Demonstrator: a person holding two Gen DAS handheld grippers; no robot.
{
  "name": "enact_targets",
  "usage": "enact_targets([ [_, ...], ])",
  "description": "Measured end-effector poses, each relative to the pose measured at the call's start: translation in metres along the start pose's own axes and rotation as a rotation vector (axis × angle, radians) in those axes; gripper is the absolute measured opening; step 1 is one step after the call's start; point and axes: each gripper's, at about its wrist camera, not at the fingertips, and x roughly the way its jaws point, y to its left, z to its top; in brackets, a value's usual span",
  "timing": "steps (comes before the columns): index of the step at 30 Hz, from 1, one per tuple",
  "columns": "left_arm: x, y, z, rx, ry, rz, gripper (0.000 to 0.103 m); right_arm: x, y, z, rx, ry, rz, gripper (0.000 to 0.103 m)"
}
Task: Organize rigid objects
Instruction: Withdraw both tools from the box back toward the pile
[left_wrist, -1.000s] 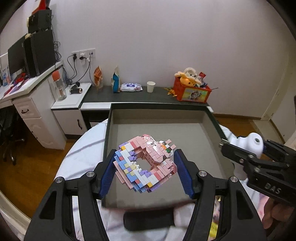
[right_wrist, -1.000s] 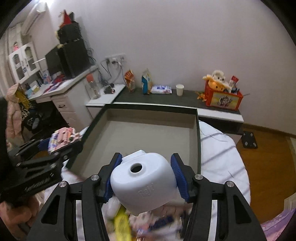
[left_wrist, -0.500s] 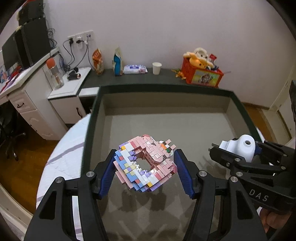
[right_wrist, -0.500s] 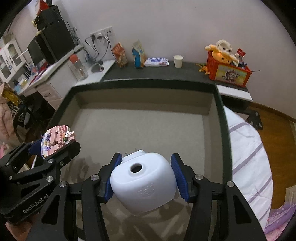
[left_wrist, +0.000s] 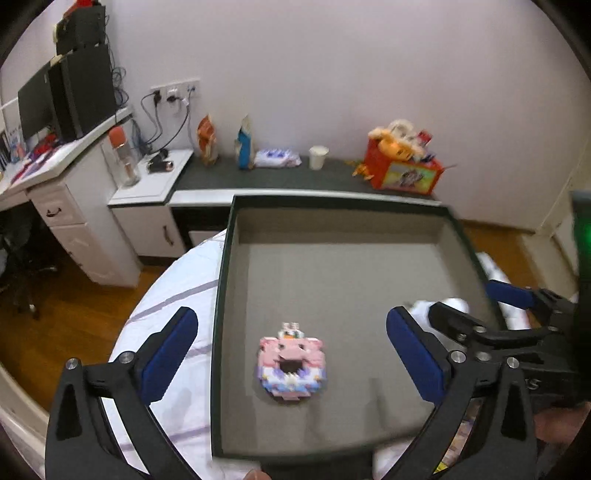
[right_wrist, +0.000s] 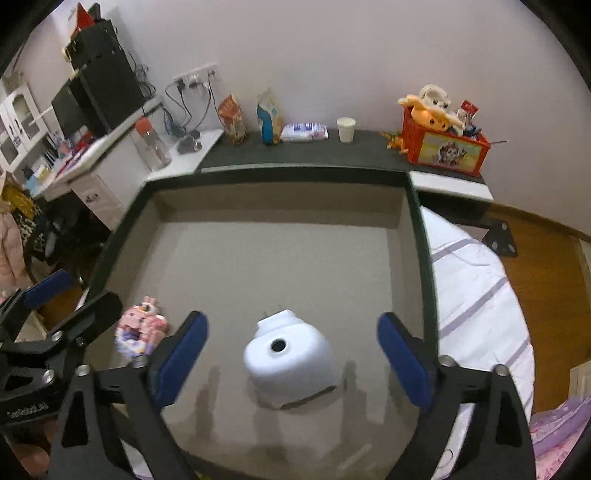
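1. Release is basically the step in hand; both pieces are down on the grey floor of the dark-rimmed tray (left_wrist: 224, 295), so what's left is getting the grippers out cleanly.
2. Left gripper (left_wrist: 291, 358): jaws are spread wide with nothing held; the pink brick donut (left_wrist: 291, 365) lies flat between them, clear of both pads, near the tray's front-left part; a straight lift up is suggested so no pad clips the bricks.
3. Right gripper (right_wrist: 291, 354): jaws likewise wide open and empty; the white plastic housing (right_wrist: 290, 363) sits on the tray floor between them, hole side up, untouched as far as can be told; its far end with the two little prongs points toward the back wall.
4. The housing looks rounded and light, so it could probably be nudged easily; the pads should be kept apart until they are above its top.
5. The two tools are close together, the left one's arm showing just beside the donut in the right wrist view; withdrawing them one at a time is probably safer.
6. Plenty of bare tray floor is seen behind both items; later pieces could be set there rather than stacked.
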Motion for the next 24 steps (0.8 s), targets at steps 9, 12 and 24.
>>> enact_targets([
  [9, -0.095, -0.001, -0.025, 0.018, -0.145, -0.004, 0.103, -0.082, 0.009, -0.019, 0.032, -0.153, 0.053, 0.103],
  [12, -0.121, 0.001, -0.036, 0.015, -0.175, -0.004, 0.103, -0.111, 0.008, -0.039, 0.036, -0.192, 0.048, 0.103],
  [24, -0.168, -0.003, -0.11, -0.03, -0.183, 0.009, 0.103, -0.172, -0.006, -0.134, 0.077, -0.238, -0.018, 0.103],
])
